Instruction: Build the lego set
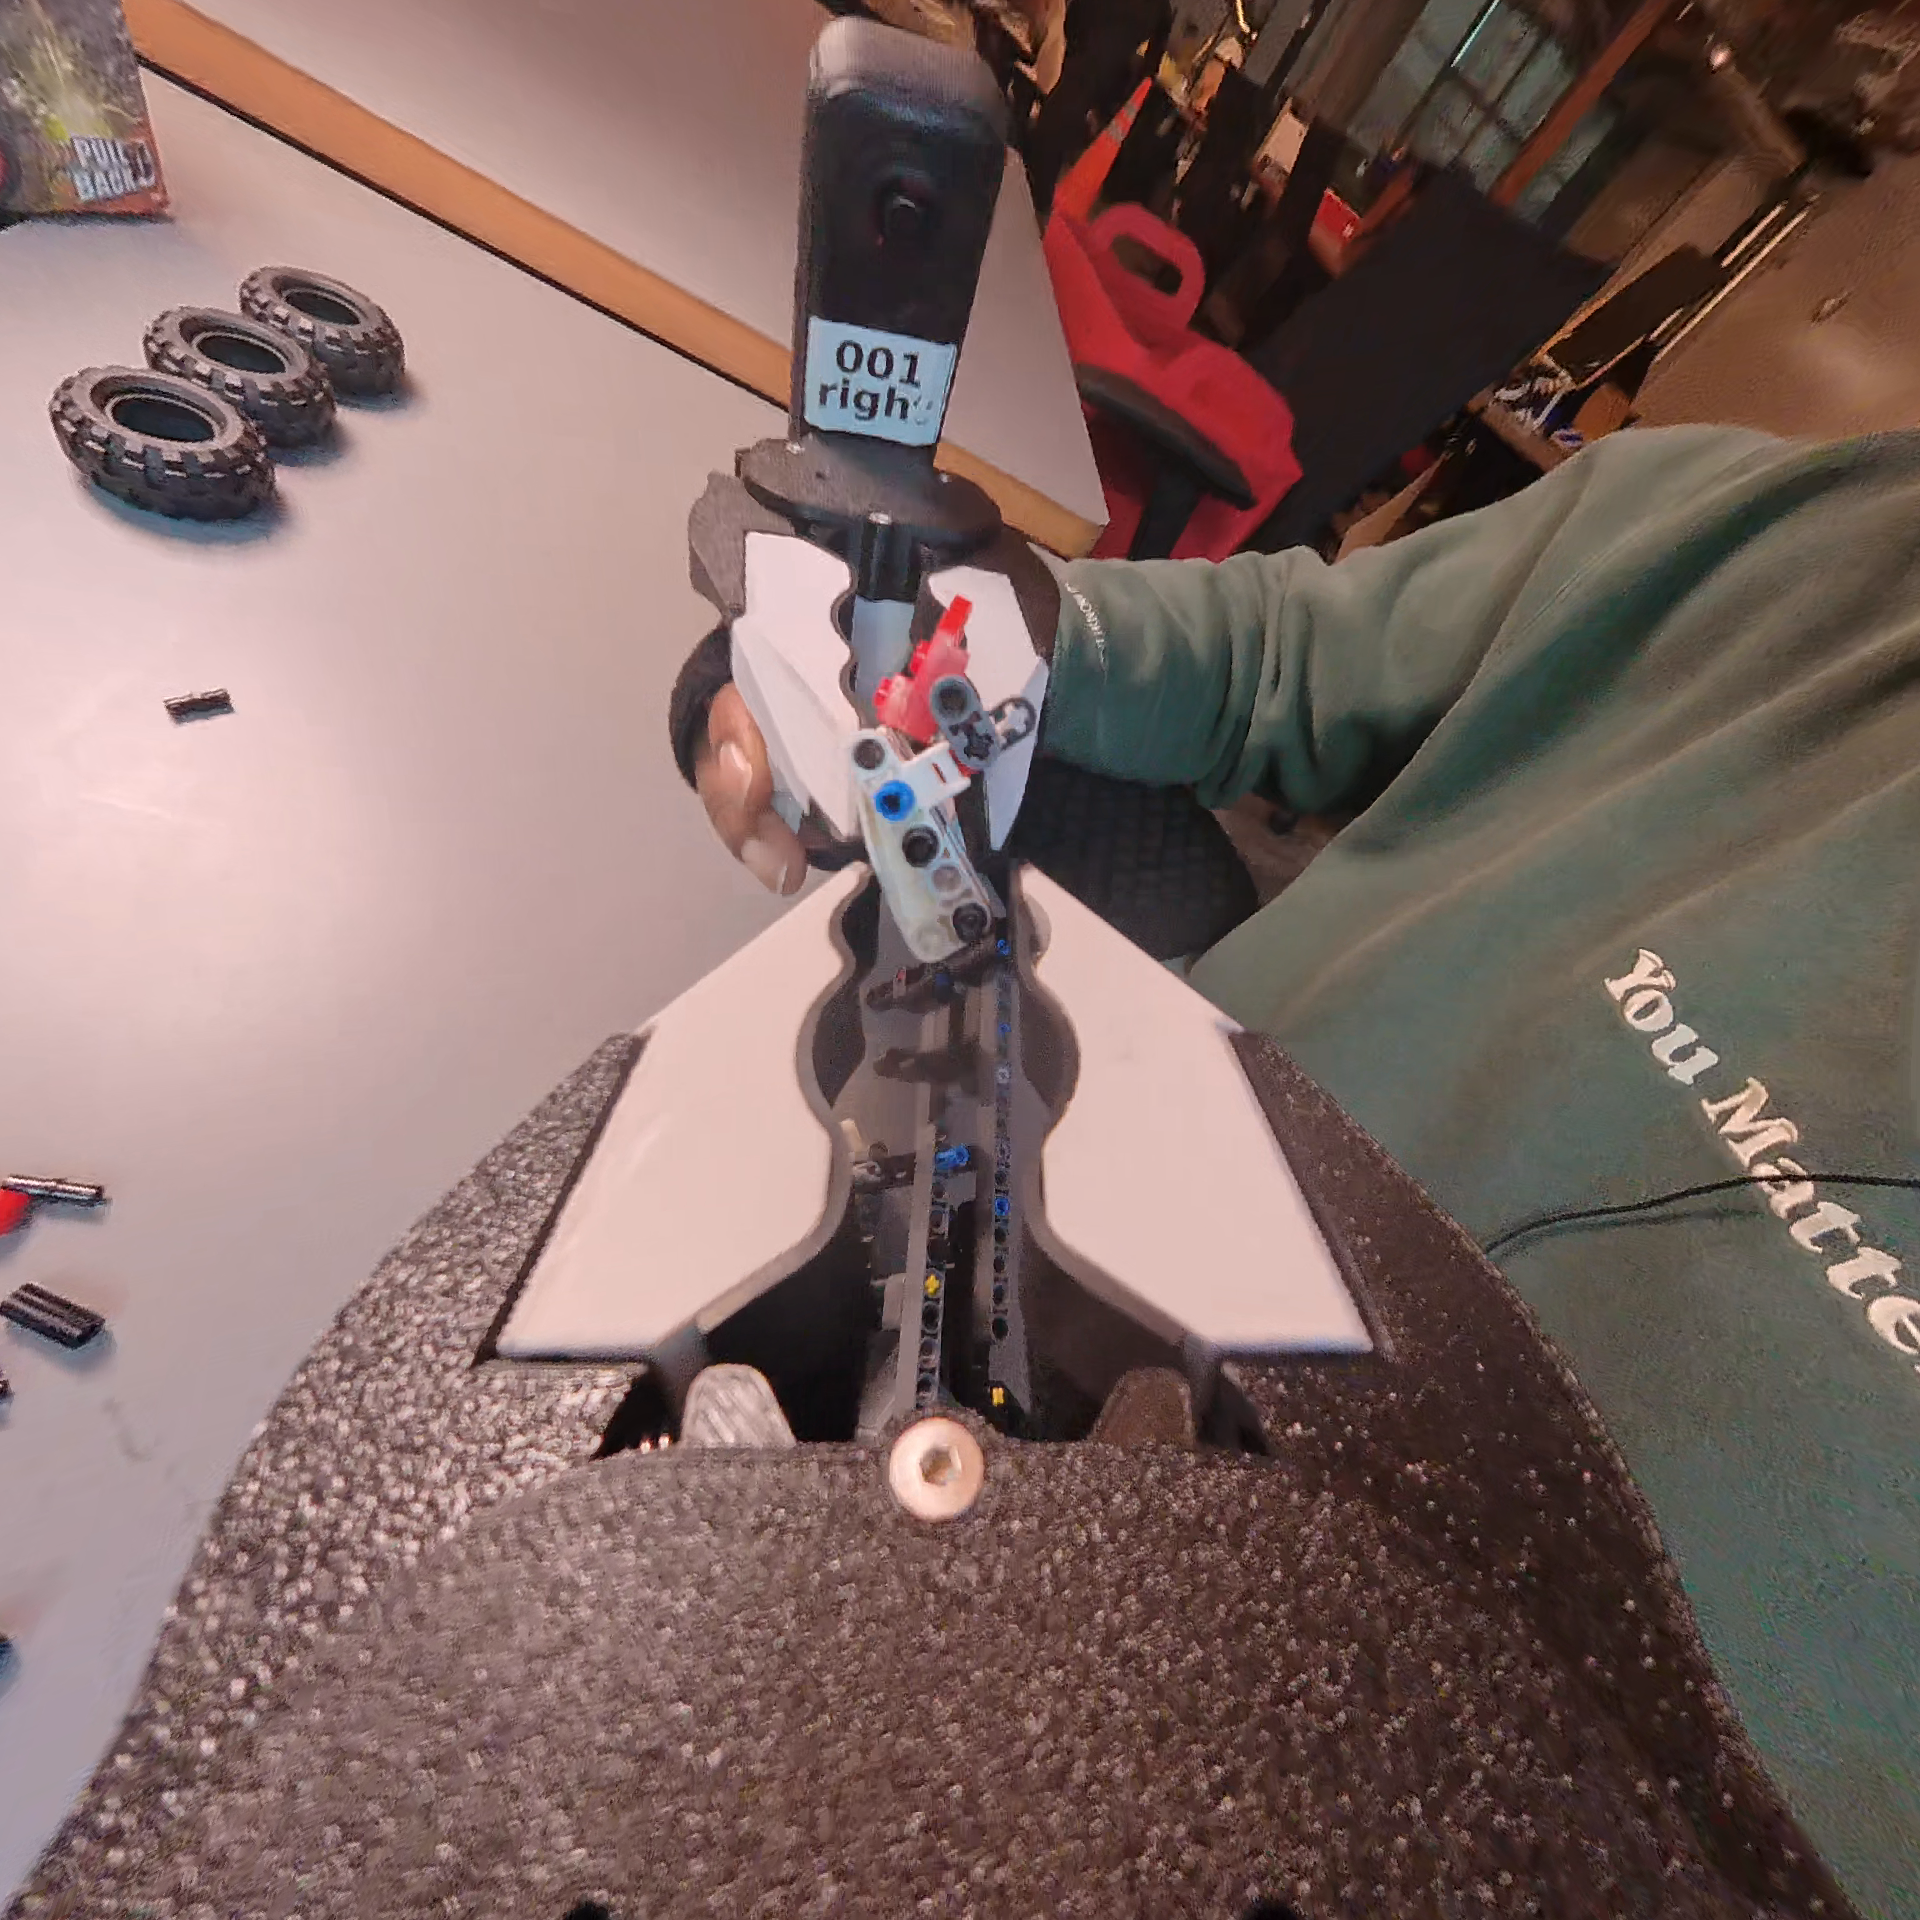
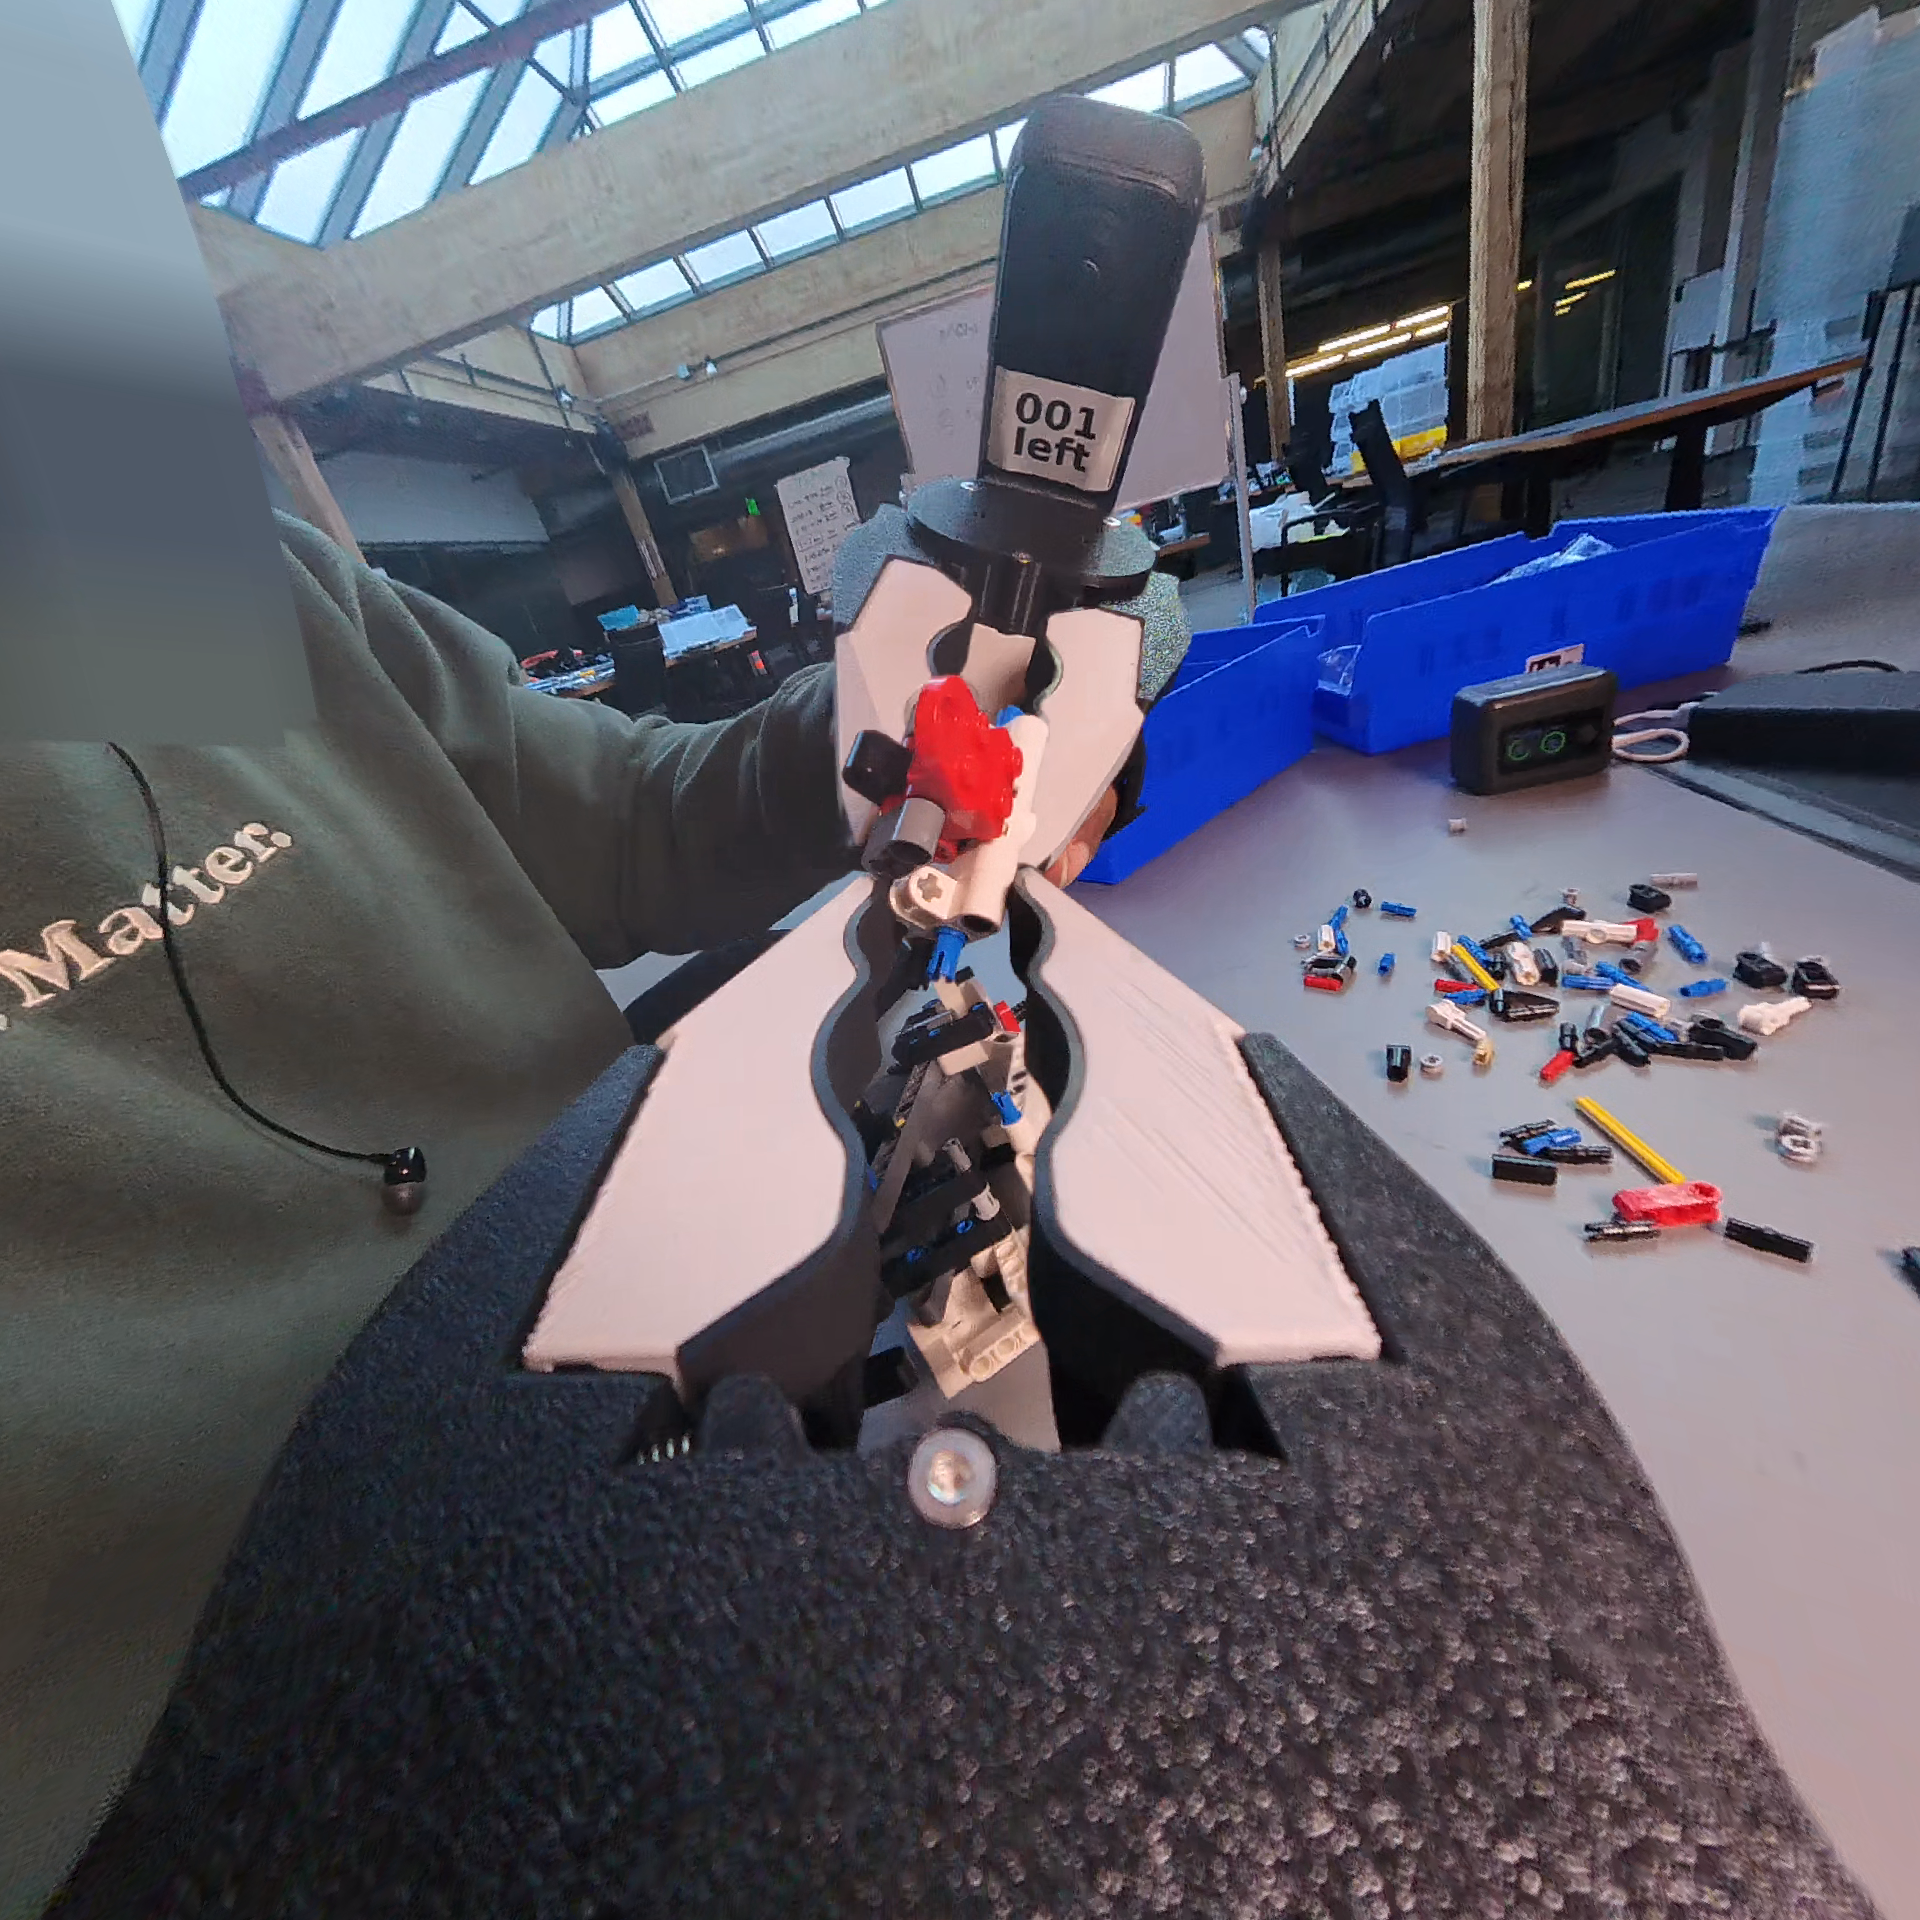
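Note:
A partly built lego assembly (image 1: 920, 852) of dark beams, blue pins, a white beam and a red piece is held in the air between both grippers. In the left wrist view my left gripper (image 1: 940, 883) is shut on its dark beam end. The right gripper (image 1: 904, 821) faces it and closes on the white and red end. In the right wrist view the assembly (image 2: 961, 769) runs from between my right gripper's (image 2: 945, 883) fingers into the left gripper (image 2: 961, 847) opposite. The grip points are partly hidden by the fingers.
Three black tyres (image 1: 223, 384), a printed box (image 1: 73, 104) and a few loose pins (image 1: 52, 1314) lie on the grey table to the left. A pile of small parts (image 2: 1579, 987), a yellow axle (image 2: 1626, 1138), blue bins (image 2: 1507, 623) and a black device (image 2: 1532, 727) are on the right. A person's green sleeve (image 1: 1558, 831) is close by. The tips of both grippers are at nearly the same place.

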Demonstrator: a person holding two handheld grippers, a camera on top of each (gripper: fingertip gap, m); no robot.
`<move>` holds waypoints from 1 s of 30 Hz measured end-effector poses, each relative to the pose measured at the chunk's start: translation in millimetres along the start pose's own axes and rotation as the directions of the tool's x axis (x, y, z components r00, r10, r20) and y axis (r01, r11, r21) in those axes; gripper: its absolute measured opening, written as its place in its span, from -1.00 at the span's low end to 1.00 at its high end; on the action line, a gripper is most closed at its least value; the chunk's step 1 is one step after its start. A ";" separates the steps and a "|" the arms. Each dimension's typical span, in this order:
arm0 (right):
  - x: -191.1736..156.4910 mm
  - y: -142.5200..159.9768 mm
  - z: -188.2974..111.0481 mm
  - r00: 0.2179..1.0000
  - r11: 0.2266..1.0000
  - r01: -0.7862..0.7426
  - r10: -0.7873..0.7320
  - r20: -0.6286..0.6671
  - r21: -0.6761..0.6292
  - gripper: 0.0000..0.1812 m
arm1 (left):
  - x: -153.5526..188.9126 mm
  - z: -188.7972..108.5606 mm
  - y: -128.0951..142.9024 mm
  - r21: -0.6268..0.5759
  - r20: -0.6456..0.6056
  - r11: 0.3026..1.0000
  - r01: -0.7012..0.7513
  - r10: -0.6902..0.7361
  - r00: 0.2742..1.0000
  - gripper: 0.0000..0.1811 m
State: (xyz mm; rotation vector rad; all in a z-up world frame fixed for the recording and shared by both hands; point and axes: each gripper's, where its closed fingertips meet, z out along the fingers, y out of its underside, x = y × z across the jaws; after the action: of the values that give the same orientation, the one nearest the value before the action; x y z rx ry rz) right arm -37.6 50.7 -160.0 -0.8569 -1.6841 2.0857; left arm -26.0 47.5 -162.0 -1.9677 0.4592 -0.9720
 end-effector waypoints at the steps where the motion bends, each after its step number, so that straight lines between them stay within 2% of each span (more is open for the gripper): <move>1: 1.4 0.3 0.3 1.000 1.000 0.010 -0.010 -0.007 0.008 -0.77 | -2.3 -0.2 -1.0 0.006 0.000 1.000 0.003 -0.003 1.000 -0.78; 3: 8.1 9.5 -0.7 0.998 0.999 0.034 -0.035 -0.042 -0.034 -0.77 | -10.2 0.3 4.4 -0.030 0.025 1.000 0.006 -0.005 1.000 -0.80; 6: 15.8 32.0 -6.4 0.996 0.987 0.037 -0.049 -0.072 -0.158 -0.77 | -23.6 5.1 21.2 -0.149 0.089 0.989 -0.001 0.015 0.996 -0.80; 7: 18.3 38.4 -9.5 0.995 0.978 0.031 -0.050 -0.084 -0.206 -0.70 | -29.1 6.1 27.0 -0.199 0.118 0.980 -0.006 0.030 0.993 -0.80; 10: 21.3 45.2 -15.7 0.991 0.951 0.039 -0.076 -0.109 -0.306 -0.60 | -42.5 8.4 42.3 -0.352 0.174 0.936 -0.026 0.093 0.980 -0.80; 14: 24.2 59.7 -18.5 0.982 0.878 0.073 -0.146 -0.119 -0.473 -0.61 | -50.0 14.9 55.0 -0.494 0.163 0.869 -0.034 0.131 0.978 -0.80; 18: 16.4 67.2 -19.0 0.986 0.849 0.083 -0.146 -0.082 -0.521 -0.56 | -45.4 23.2 61.3 -0.538 0.114 0.842 -0.054 0.136 0.984 -0.80; 24: 17.1 87.2 -21.4 0.980 0.790 0.126 -0.191 -0.047 -0.600 -0.58 | -50.4 29.3 73.8 -0.570 0.145 0.816 -0.100 0.219 0.965 -0.81; 30: 15.1 91.3 -22.6 0.972 0.744 0.168 -0.234 -0.016 -0.647 -0.61 | -48.3 29.4 76.4 -0.541 0.161 0.837 -0.087 0.204 0.966 -0.81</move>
State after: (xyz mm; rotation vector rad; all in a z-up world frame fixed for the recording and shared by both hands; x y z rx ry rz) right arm -24.4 54.2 -254.2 -0.8793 -2.3612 1.2832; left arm -29.8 51.5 -256.9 -2.4556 0.8106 -0.5552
